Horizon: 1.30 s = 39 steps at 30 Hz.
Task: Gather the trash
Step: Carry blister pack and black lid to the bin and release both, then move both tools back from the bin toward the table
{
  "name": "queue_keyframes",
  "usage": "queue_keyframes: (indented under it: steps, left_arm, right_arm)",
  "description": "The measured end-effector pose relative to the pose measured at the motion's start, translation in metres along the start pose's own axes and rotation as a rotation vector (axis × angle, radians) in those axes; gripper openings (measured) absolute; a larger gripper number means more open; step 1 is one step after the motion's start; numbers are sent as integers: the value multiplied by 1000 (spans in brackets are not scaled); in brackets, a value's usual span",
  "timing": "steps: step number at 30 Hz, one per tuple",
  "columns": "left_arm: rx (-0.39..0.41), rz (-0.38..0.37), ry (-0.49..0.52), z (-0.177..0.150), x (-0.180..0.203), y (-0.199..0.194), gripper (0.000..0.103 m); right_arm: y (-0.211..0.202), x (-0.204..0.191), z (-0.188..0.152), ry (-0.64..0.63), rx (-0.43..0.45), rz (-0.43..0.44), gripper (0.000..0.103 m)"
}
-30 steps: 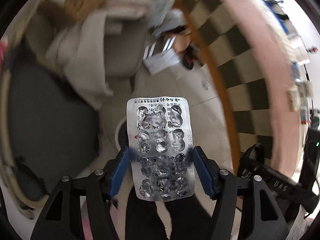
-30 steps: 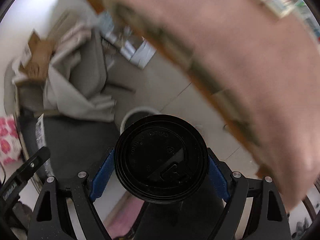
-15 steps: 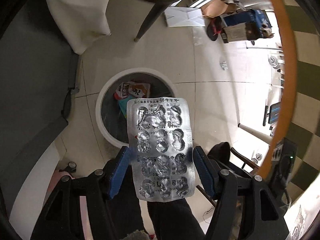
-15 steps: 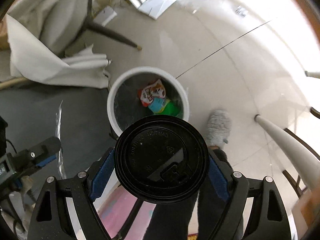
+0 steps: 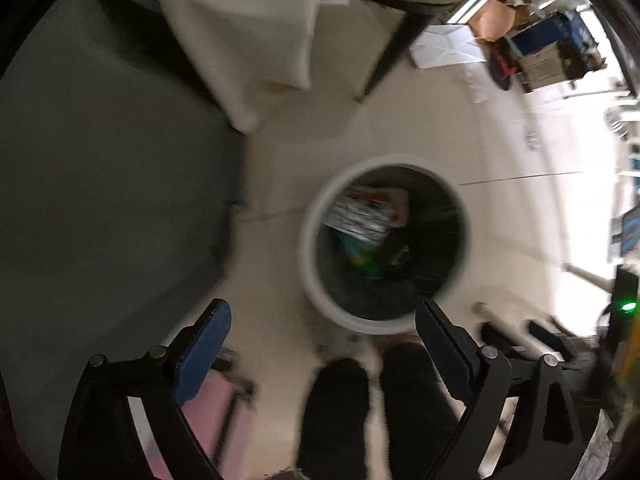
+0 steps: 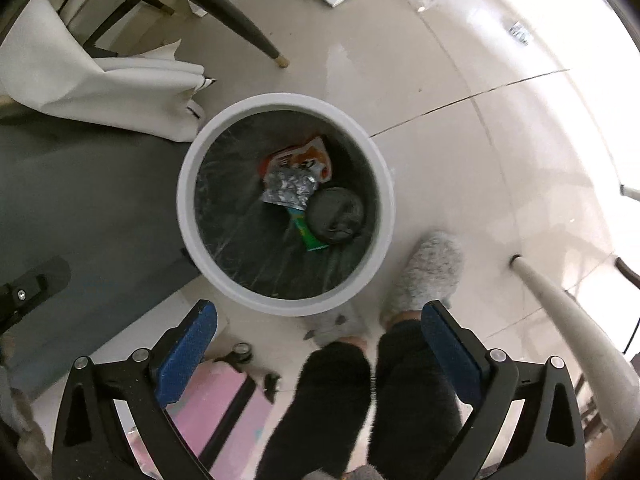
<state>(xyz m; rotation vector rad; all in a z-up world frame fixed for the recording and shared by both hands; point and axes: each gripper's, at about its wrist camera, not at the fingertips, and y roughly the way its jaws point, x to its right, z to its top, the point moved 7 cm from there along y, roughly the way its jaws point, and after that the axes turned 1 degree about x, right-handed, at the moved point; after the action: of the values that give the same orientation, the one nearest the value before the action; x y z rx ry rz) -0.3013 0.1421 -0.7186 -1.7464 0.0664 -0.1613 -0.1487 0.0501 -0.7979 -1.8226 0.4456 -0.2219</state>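
A round white trash bin (image 6: 188, 216) with a black liner stands on the floor below both grippers; it also shows in the left wrist view (image 5: 306, 248). Inside lie the silver blister pack (image 6: 289, 189), the black cup lid (image 6: 335, 215), a red-and-white wrapper (image 6: 306, 156) and a green wrapper (image 6: 308, 234). The blister pack (image 5: 358, 218) appears blurred in the left wrist view. My left gripper (image 5: 324, 344) is open and empty above the bin's near rim. My right gripper (image 6: 318, 340) is open and empty above the bin's near rim.
A dark chair leg (image 6: 224, 8) and white cloth (image 6: 92, 80) lie beyond the bin. A grey rug (image 6: 80, 208) is at left. The person's legs (image 6: 372, 400) and a grey slipper (image 6: 432, 276) are beside the bin. A white table leg (image 6: 568, 320) is at right.
Both grippers have opened. The blister pack left the left gripper and the black lid left the right gripper; both now lie in the bin. The left view is blurred by motion.
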Motion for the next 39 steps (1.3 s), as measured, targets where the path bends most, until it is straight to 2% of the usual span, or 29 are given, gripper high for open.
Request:
queue_keyframes:
  steps: [8, 17, 26, 39]
  left_arm:
    - [32, 55, 32, -15, -4, -25, 94]
    - [50, 56, 40, -40, 8, -76, 94]
    - [100, 43, 69, -66, 15, -168, 94]
    - [214, 8, 108, -106, 28, -309, 94]
  right_arm:
    - [-39, 1, -4, -19, 46, -79, 103]
    - [-114, 0, -24, -24, 87, -92, 103]
    - [-215, -17, -54, -58, 151, -71, 103]
    - [-389, -39, -108, -94, 278, 2, 103]
